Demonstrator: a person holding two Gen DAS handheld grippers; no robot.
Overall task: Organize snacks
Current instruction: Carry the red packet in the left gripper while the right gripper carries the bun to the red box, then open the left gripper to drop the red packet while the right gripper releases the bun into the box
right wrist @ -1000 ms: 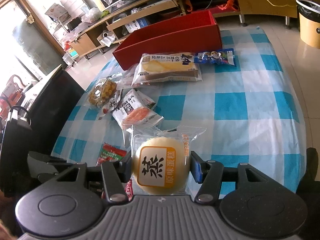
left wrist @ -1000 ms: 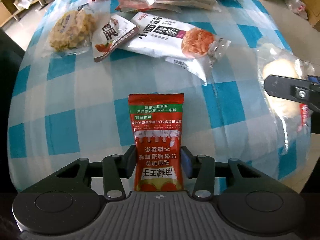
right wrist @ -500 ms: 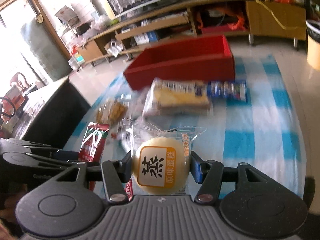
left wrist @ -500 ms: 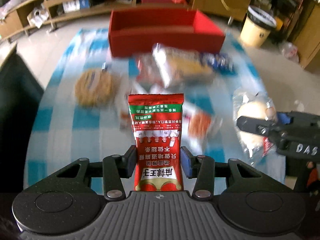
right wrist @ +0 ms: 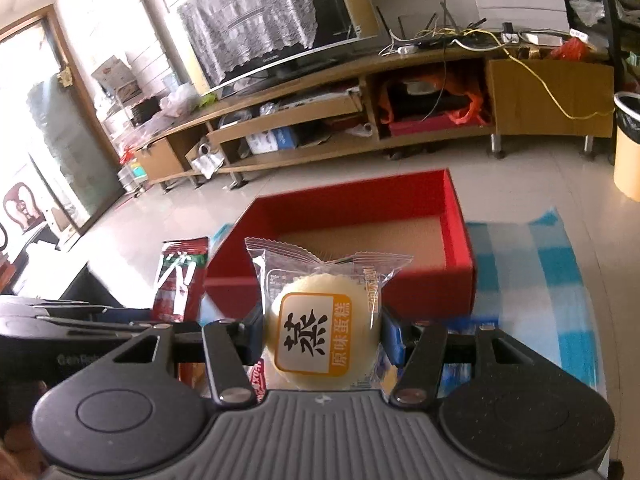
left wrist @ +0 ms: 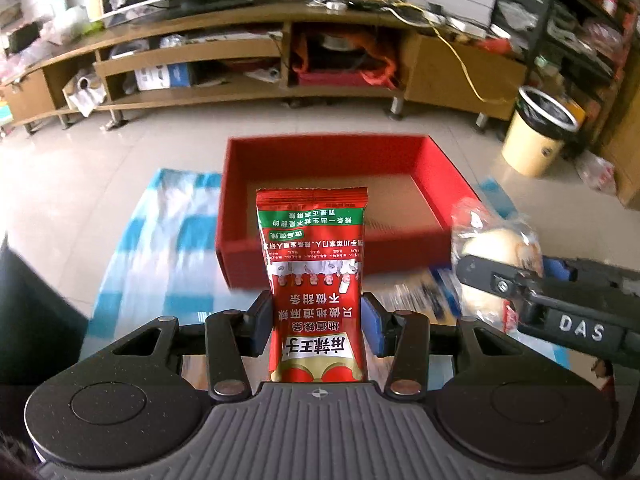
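Observation:
My left gripper [left wrist: 318,326] is shut on a red snack packet [left wrist: 316,272] that stands upright between the pads. Just beyond it lies the open red box [left wrist: 240,216], with a bare brown floor inside. My right gripper [right wrist: 322,334] is shut on a round steamed cake in a clear wrapper [right wrist: 320,334], in front of the same red box [right wrist: 460,236]. From the left wrist view the wrapped cake [left wrist: 496,248] and the right gripper's finger show at the right. The red packet [right wrist: 178,280] appears at the left of the right wrist view.
The box sits at the far end of a blue-and-white checked tablecloth [left wrist: 160,248]. Beyond the table are tiled floor, a long wooden TV stand [left wrist: 248,64] and a yellow bin [left wrist: 540,136]. A blurred blue snack pack [left wrist: 424,288] lies below the box's near right corner.
Both grippers have risen and moved forward toward the red box, each still gripping its snack. The loose snacks on the table have dropped out of view below.

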